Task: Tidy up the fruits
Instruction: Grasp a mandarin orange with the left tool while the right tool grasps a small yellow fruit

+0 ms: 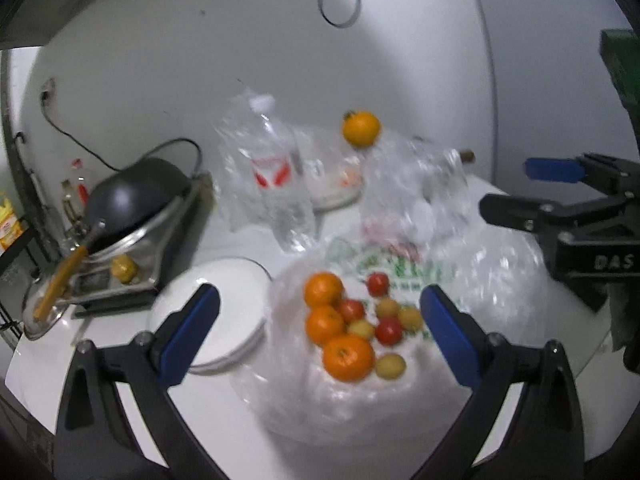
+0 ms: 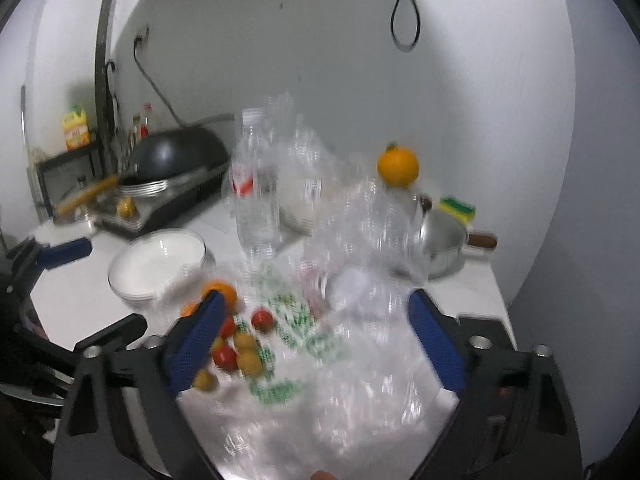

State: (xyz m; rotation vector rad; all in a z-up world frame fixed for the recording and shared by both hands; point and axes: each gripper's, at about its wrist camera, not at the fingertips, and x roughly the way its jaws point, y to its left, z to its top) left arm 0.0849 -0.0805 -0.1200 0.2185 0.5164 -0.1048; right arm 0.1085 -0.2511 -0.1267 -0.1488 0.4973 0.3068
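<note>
Three oranges [image 1: 347, 357] and several small red [image 1: 389, 329] and yellow tomatoes [image 1: 390, 365] lie on a crumpled clear plastic bag [image 1: 400, 272] with green print. My left gripper [image 1: 320, 330] is open, its blue pads on either side of the fruit pile. My right gripper [image 2: 316, 344] is open over the same bag [image 2: 320, 360]; it also shows in the left wrist view [image 1: 560, 184]. One more orange [image 1: 361, 128] sits apart at the back, also in the right wrist view [image 2: 398, 169]. A stack of white plates [image 1: 224, 312] stands left of the bag.
A clear water bottle [image 2: 256, 200] stands behind the bag. A black wok [image 1: 136, 196] on a cooker is at the left, a steel pot [image 2: 444, 240] with a sponge [image 2: 458, 208] at the right. Bottles stand on a shelf [image 2: 76, 132] far left. The white wall is close behind.
</note>
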